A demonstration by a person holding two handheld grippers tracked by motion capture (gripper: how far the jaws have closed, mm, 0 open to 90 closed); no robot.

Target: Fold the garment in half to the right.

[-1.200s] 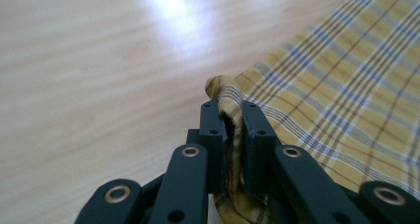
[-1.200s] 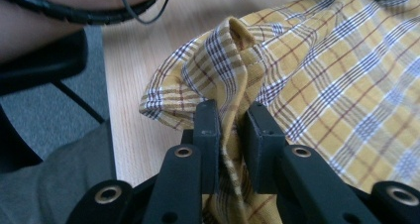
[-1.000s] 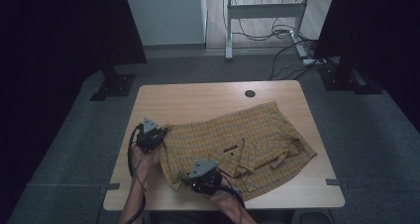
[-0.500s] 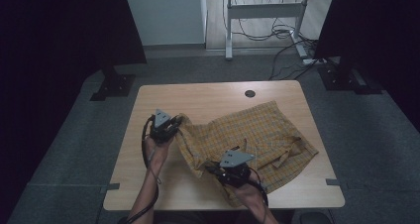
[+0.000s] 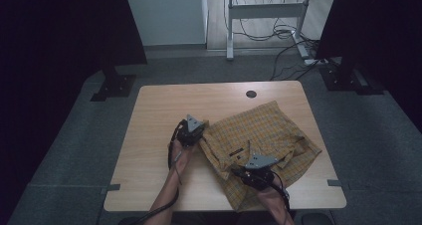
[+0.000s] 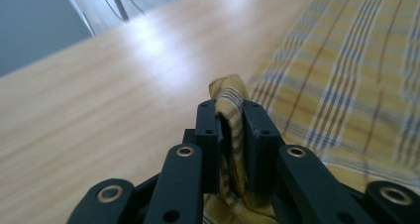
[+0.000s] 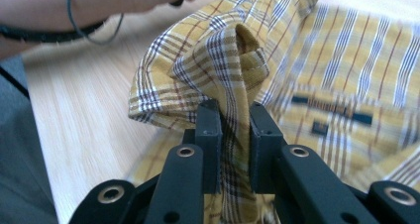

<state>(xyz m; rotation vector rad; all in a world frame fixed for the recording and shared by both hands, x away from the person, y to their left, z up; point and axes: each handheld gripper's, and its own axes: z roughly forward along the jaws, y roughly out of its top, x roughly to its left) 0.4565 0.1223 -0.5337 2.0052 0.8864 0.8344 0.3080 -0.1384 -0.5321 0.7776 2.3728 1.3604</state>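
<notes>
High view: both grippers pinch the yellow plaid shirt (image 5: 263, 135) on the wooden table (image 5: 149, 110).

The left gripper (image 5: 191, 134), jaws nearly closed, clamps a fold at the shirt's left edge; the right gripper (image 5: 255, 171) clamps a bunched fold at the near edge. The shirt spreads right and far from both, crumpled, over the table's right half.

Each gripper (image 6: 231, 135) has 2 black jaws with round rivets, a grey three-cornered plate and a black cable.
</notes>
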